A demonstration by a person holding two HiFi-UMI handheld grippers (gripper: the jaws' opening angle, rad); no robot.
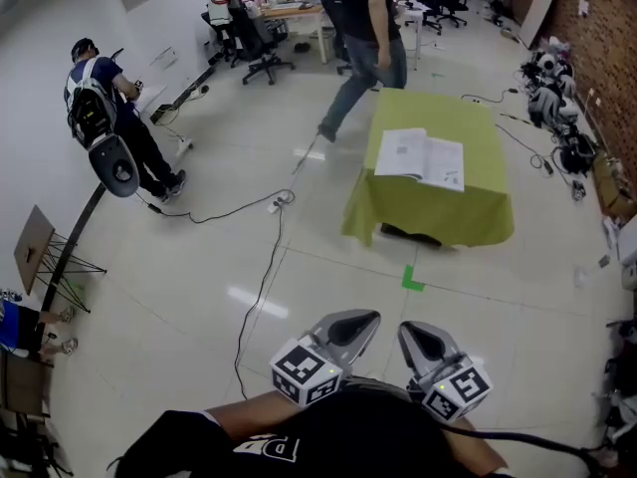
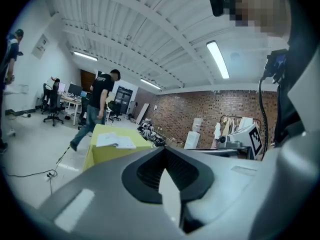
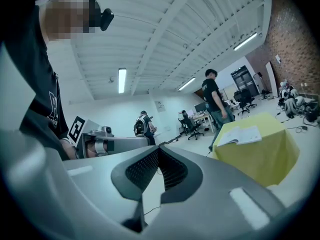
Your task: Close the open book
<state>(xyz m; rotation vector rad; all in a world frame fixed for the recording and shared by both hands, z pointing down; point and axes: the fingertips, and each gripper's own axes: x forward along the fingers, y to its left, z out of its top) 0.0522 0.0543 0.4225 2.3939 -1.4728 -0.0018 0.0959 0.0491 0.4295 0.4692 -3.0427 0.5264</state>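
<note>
An open book (image 1: pixel 421 157) lies flat with white pages up on a table draped in a yellow-green cloth (image 1: pixel 468 207), far ahead across the floor. Both grippers are held close to my body at the bottom of the head view, well short of the table. My left gripper (image 1: pixel 360 319) is shut and holds nothing. My right gripper (image 1: pixel 413 332) is also shut and holds nothing. The left gripper view shows its jaws (image 2: pixel 165 149) closed, with the book (image 2: pixel 116 141) small in the distance. In the right gripper view the book (image 3: pixel 241 135) sits on the table (image 3: pixel 265 154) beyond the shut gripper (image 3: pixel 157 148).
A person (image 1: pixel 368 38) walks past the table's far left corner. Another person with a backpack (image 1: pixel 105 108) stands at the left wall. A cable (image 1: pixel 261 287) runs across the floor, near a green tape mark (image 1: pixel 412 280). Office chairs (image 1: pixel 254 38) stand behind; equipment clutter (image 1: pixel 557 98) lines the right wall.
</note>
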